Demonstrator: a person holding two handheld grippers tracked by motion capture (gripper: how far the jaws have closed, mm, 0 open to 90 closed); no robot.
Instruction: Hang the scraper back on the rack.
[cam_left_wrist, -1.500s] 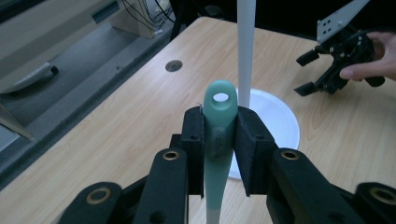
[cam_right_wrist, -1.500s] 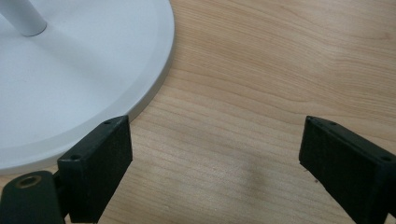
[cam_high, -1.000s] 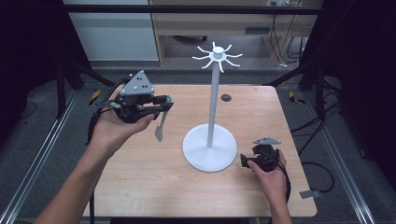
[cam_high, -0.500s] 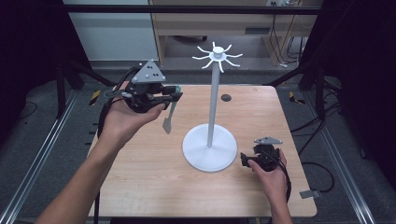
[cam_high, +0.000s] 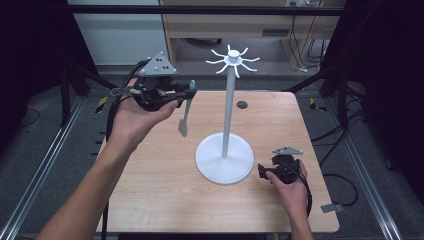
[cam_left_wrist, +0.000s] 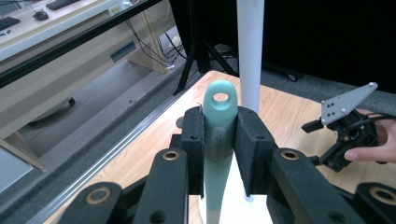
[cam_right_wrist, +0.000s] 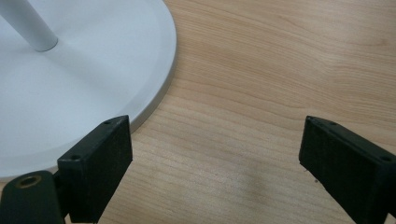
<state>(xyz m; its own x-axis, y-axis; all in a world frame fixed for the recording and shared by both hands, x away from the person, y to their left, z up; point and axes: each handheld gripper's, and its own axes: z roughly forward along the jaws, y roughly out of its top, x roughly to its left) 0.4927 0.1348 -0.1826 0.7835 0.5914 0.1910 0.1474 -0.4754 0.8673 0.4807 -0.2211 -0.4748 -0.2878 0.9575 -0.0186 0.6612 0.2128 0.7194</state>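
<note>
Two grippers are working over a pale wooden desk (cam_high: 165, 200). Nearest the person, at the desk's right front, the right gripper (cam_right_wrist: 212, 163) is resting low in the right hand, its fingers (cam_right_wrist: 95, 163) standing wide apart with only bare wood between them; the left one is sitting just beside the rim of the white round base (cam_right_wrist: 70, 84) of a hanging stand.

Farther in, the left gripper (cam_left_wrist: 219, 140) is being held up above the desk's left rear part, its fingers (cam_left_wrist: 194, 140) clamped on the mint-green handle of a small spatula (cam_left_wrist: 219, 135). The handle's rounded end, with its hanging hole, is poking out past the fingertips, and the grey blade (cam_high: 183, 120) is hanging down below the hand, clear of the desk. Faint embossed writing is running along the handle, too blurred to read.

The spatula is hovering near the stand's white pole (cam_high: 228, 110), to its left in the high view and apart from it. At the pole's top, a ring of white hooks (cam_high: 233, 61) is spreading outward, higher than the spatula.

Beyond the pole, a small dark round mark (cam_high: 242, 104) is sitting on the desk's far edge.
</note>
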